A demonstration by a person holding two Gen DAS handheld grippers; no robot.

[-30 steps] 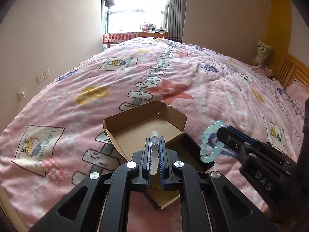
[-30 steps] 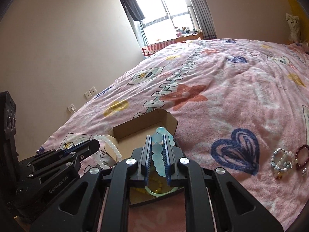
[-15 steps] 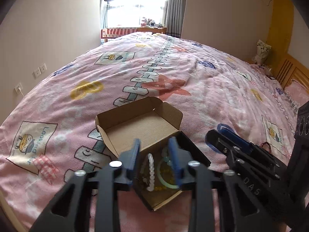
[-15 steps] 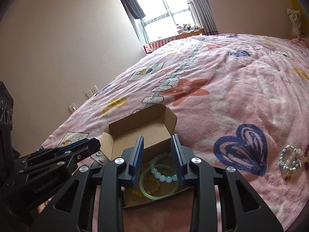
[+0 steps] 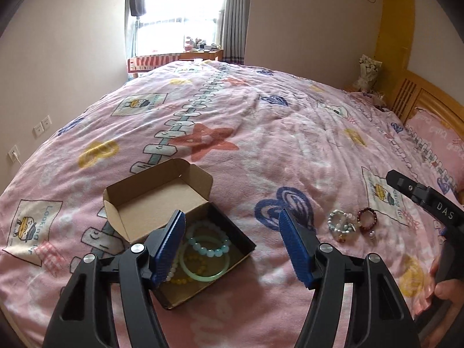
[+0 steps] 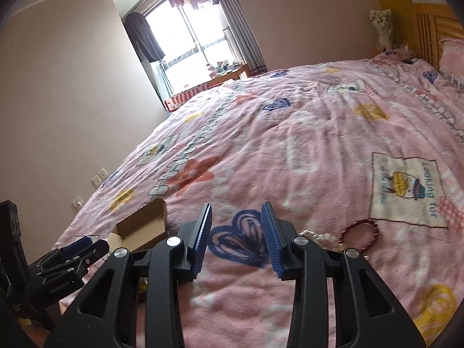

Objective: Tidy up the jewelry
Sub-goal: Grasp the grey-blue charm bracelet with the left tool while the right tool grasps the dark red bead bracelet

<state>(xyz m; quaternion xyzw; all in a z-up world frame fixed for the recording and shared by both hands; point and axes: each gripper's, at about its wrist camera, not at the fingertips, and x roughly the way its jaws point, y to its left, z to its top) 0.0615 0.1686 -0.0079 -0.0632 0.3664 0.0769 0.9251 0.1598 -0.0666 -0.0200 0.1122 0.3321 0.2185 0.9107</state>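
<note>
An open cardboard box lies on the pink bedspread; in the right wrist view it sits at lower left. In it lie a pale blue bead bracelet, a green bangle, yellow beads and part of a white bead bracelet. My left gripper is open and empty, just right of the box. My right gripper is open and empty over a blue heart print. A white and grey bead bracelet and a dark red bead bracelet lie on the bedspread to the right; the red one also shows in the right wrist view.
The pink bedspread stretches away to a window and a small table. A wooden headboard and pink pillow are at the right. The wall with sockets runs along the left.
Both grippers opened and let their bracelets drop into the box, the left the white one and the right the pale blue one. Both then moved away to the right of the box.
</note>
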